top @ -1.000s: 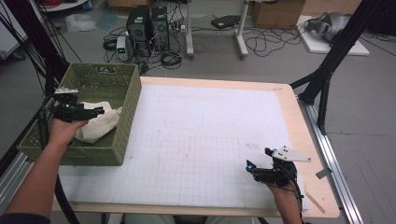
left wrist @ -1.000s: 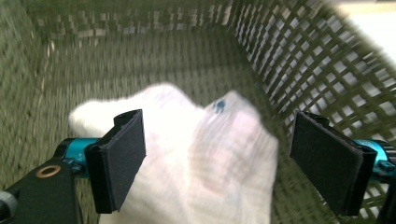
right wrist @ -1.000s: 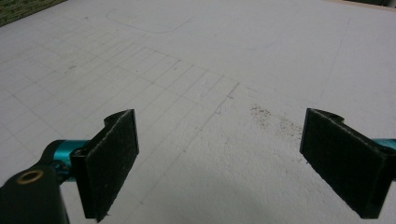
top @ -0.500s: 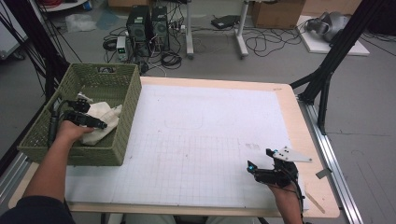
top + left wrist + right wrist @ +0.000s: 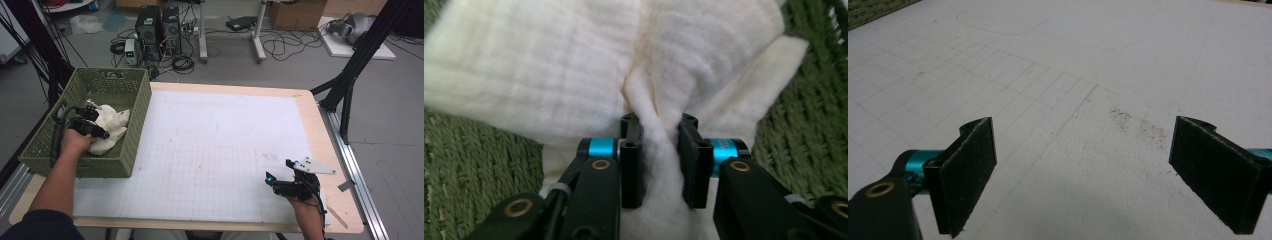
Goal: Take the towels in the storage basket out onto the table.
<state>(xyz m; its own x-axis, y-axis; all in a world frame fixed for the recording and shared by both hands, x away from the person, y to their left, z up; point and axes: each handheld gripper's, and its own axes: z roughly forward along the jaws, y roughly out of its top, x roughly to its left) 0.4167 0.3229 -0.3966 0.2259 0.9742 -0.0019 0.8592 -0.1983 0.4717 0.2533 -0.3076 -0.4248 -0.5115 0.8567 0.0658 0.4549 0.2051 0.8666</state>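
Left gripper view puts my left tongs (image 5: 659,150) right down on the white cloth (image 5: 574,65), and their jaws have just been closing: a raised fold of the fabric is now pinched between the two pads, bunched into a ridge. I take that as the reason for gripping a crease rather than a flat spot, since flat fabric would give the pads nothing to bite.

From the high view the cloth (image 5: 111,126) lies crumpled inside the green woven basket (image 5: 135,125), which sits at the counter's left edge, reaching toward the far left corner. My left tongs (image 5: 102,134) reach in over the near wall. The basket walls stand high around the cloth, so I judge the only free way out is straight up, then across the right wall.

My right tongs (image 5: 1083,170) hang spread wide with nothing between them, low over the counter (image 5: 225,150) near its near right corner (image 5: 270,181). The whole gridded middle lies bare, room enough to lay the cloth out.
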